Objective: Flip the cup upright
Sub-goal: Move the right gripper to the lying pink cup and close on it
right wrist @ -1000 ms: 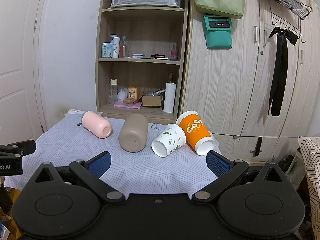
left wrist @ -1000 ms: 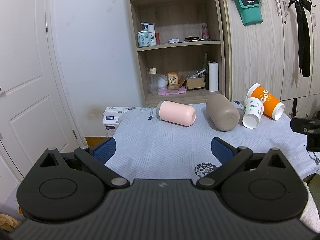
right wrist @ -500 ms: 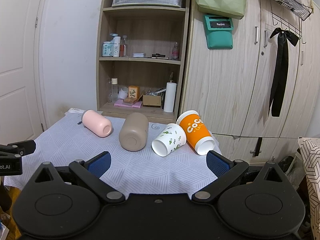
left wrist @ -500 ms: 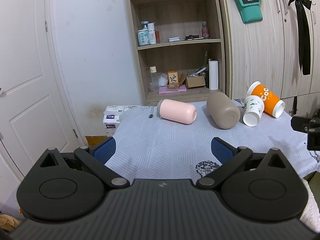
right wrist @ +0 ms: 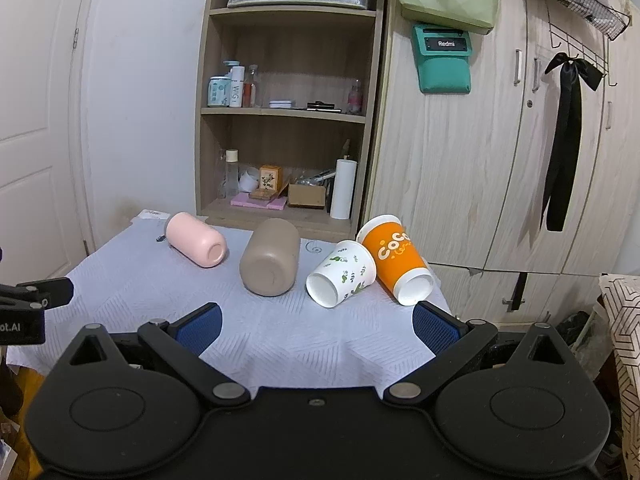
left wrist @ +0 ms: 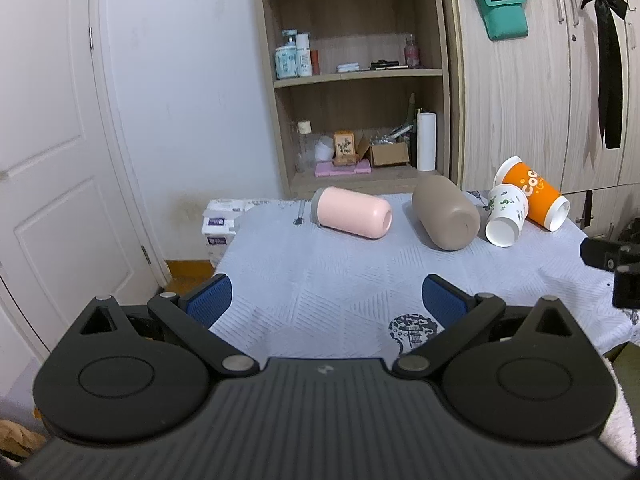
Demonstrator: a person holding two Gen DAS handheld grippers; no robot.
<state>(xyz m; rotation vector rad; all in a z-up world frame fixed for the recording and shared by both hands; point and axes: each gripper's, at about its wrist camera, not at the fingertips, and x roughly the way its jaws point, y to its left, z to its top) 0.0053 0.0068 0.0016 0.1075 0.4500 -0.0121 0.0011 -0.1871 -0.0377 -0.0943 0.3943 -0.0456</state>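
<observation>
Above the table's near edge, both tools, left tool and right tool, hover level, spread wide.

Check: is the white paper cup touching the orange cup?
Touching. In the right wrist view the white paper cup lies against the side of the orange cup, with no tablecloth visible between them near their rims.

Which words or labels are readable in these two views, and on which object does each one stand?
"Redmi": teal pouch on the cabinet.
"Coco", partly cut off: orange cup.
"WIG", read sideways: white bottle on the shelf.
"ot.AI", cut off: left gripper.
Other shelf labels: too small to read.
</observation>
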